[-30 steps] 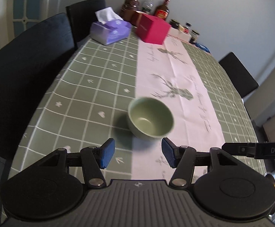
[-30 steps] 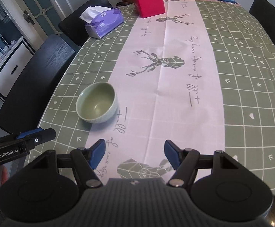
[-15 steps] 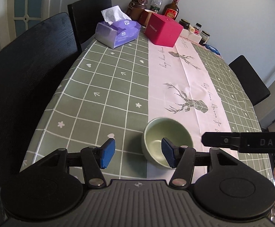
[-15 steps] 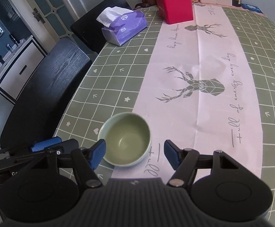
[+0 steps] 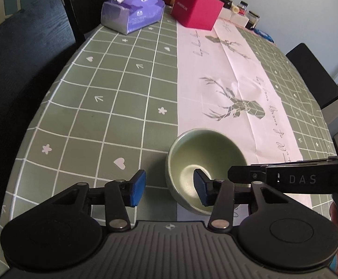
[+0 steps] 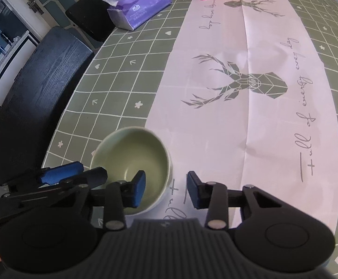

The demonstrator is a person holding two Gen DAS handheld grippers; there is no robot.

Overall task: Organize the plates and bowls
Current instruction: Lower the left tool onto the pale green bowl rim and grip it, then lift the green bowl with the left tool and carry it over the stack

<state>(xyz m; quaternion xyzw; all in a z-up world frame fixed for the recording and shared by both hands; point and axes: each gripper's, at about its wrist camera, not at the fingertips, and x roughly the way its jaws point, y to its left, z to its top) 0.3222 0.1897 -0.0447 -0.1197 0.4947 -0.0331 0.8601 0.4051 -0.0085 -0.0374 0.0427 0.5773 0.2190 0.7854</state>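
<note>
Closing both grippers on the green bowl [image 5: 206,162], seated at 6 o'clock on the tablecloth [image 5: 122,93] | left gripper [image 5: 169,190] and right gripper [image 6: 165,190] each straddle a rim wall, pads not yet pressing | step: grasp | next: I finish pinching, lift level.

Purple tissue box [image 5: 131,14], pink box [image 5: 195,9], deer table runner [image 6: 250,83], dark chairs [image 5: 17,69]
</note>
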